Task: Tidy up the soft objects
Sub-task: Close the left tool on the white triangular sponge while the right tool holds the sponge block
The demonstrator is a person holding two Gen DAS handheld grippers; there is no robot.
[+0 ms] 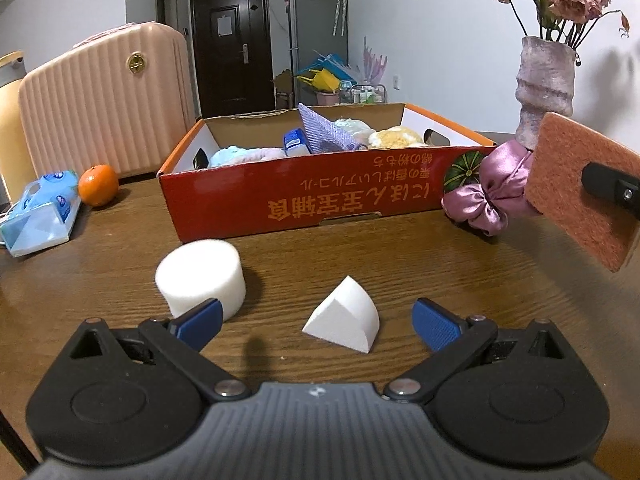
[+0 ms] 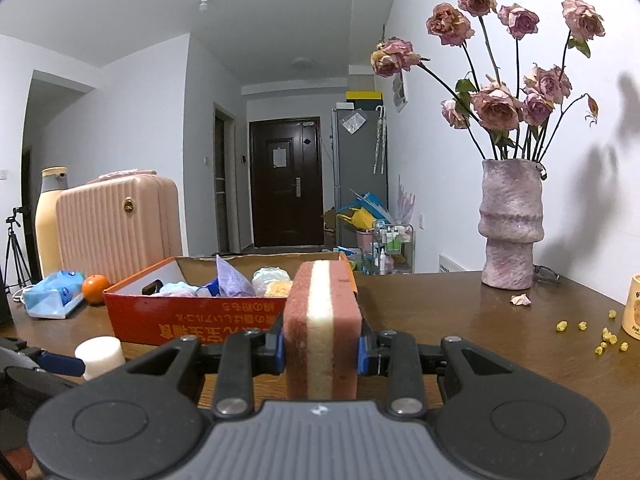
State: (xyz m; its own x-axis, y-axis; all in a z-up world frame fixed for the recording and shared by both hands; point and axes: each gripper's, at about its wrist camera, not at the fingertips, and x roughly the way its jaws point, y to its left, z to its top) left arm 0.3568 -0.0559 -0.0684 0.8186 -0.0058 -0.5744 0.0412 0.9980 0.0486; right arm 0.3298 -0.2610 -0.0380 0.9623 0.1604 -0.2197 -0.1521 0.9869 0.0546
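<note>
My left gripper [image 1: 318,326] is open low over the wooden table, with a white foam wedge [image 1: 344,320] lying between its blue pads. A white foam cylinder [image 1: 202,276] stands just beyond the left pad. My right gripper [image 2: 321,350] is shut on a pink-and-cream sponge [image 2: 322,332], held on edge above the table; the same sponge [image 1: 576,188] shows at the right of the left wrist view. The red cardboard box [image 1: 320,196] behind holds several soft items. A purple satin scrunchie [image 1: 488,192] lies by its right corner.
A tissue pack [image 1: 40,212] and an orange [image 1: 98,185] lie left of the box, before a pink suitcase [image 1: 104,100]. A vase of dried roses [image 2: 510,224] stands at the right back. Petals and yellow crumbs [image 2: 600,338] dot the table's right side beside a mug [image 2: 632,312].
</note>
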